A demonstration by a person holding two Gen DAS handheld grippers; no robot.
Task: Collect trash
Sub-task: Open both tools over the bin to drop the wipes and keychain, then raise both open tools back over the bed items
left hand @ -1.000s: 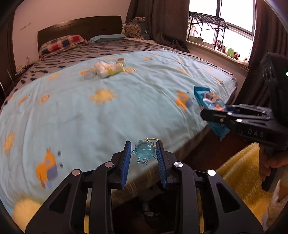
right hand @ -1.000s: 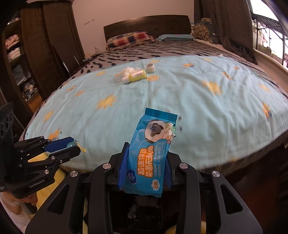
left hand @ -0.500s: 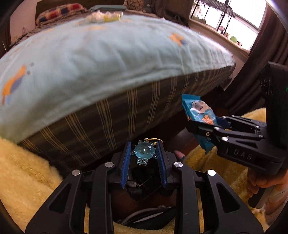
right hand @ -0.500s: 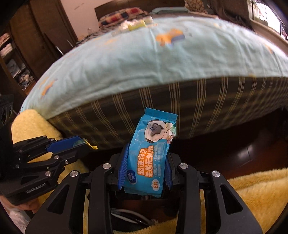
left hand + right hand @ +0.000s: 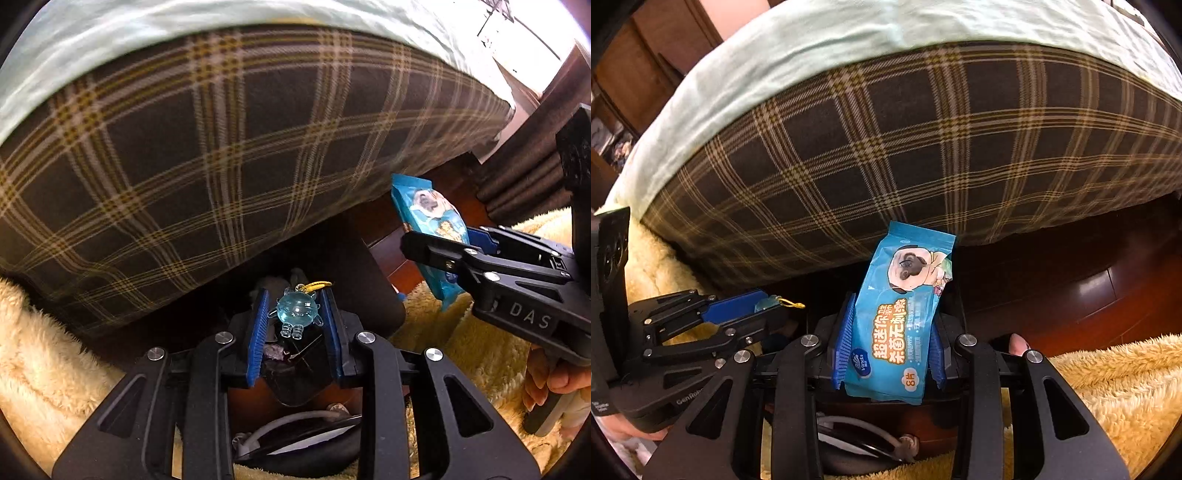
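Right tool [image 5: 888,343] grips a "Vinda" wipes packet [image 5: 901,314], marked "8片".

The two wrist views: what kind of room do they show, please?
Probably a bedroom: a bed side in dark plaid fabric under a pale blue sheet, a fluffy yellow rug on a dark wooden floor, and brown curtains.

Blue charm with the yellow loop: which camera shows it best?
The left wrist view: the charm sits front-on between the left gripper fingers. The right wrist view shows only its edge and loop.
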